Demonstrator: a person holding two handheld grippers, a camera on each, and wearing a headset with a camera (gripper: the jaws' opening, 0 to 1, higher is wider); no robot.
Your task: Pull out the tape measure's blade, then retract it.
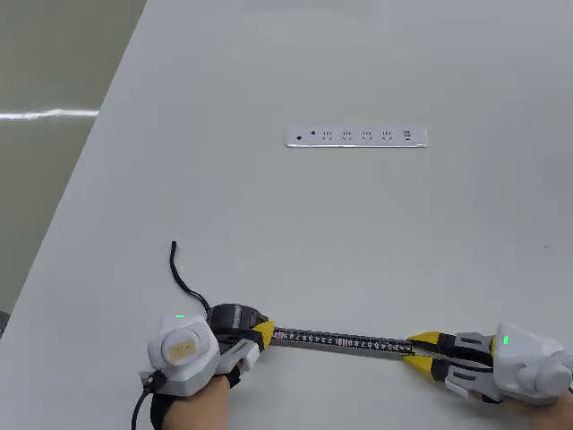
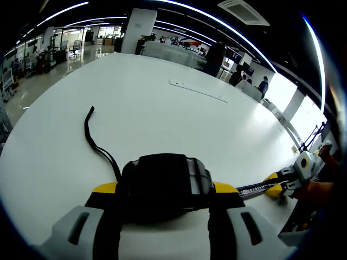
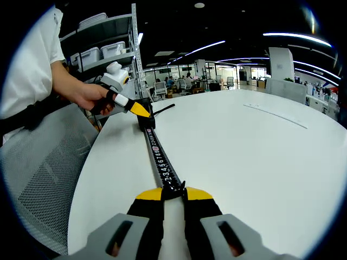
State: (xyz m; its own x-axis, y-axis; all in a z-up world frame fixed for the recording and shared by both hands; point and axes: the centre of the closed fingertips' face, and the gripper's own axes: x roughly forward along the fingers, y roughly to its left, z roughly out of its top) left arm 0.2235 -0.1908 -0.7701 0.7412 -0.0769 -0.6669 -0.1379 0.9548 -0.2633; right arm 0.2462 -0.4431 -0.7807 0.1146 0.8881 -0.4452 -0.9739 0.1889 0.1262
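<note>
Held the tape measure (image 1: 235, 321) at the near edge of the white table (image 1: 358, 233), blade (image 1: 340, 341) drawn out.
Clamped its black body at near left in the left gripper (image 1: 255, 333), jaws pressed against both sides. Pinched the blade's tip at near right in the right gripper (image 1: 416, 345), jaws closed together on it. Spanned the numbered blade straight from left to right between the two. Trailed a black strap (image 1: 183, 273) from the body toward the far left. Worked well apart from the white power strip (image 1: 356, 137) farther up the table.
</note>
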